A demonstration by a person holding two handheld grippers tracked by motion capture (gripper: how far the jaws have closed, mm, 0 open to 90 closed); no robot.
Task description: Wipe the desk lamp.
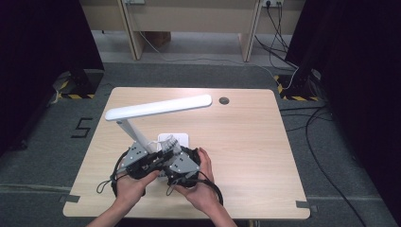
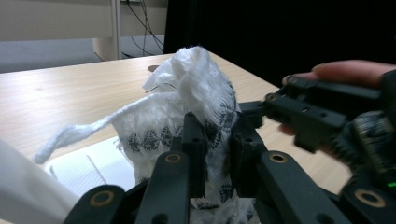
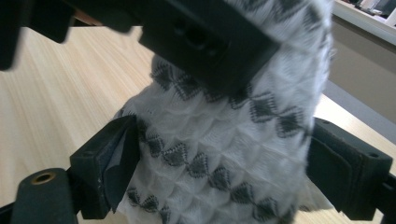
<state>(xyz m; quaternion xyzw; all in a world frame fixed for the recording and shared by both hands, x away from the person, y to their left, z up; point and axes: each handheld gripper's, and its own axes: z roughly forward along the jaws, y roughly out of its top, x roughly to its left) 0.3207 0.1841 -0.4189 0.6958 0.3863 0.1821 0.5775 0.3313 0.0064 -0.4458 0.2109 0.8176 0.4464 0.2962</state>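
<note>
I had the white, black-patterned quilted cloth point(image 2: 187, 107) pinched tight in my left gripper point(image 2: 217, 154) above the lamp's white base point(image 1: 182, 138); my right gripper point(image 3: 219, 163) straddled it wide. Next, probably wiping.

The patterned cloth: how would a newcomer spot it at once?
Start at the white desk lamp on the wooden table. At its base, both tools meet around a crumpled white cloth. Unlike the plain lamp, it carries rows of dark diamond marks.

Cloth point(image 3: 219, 154) top cut off by the edge; lamp base point(image 1: 182, 140) partly hidden
</note>
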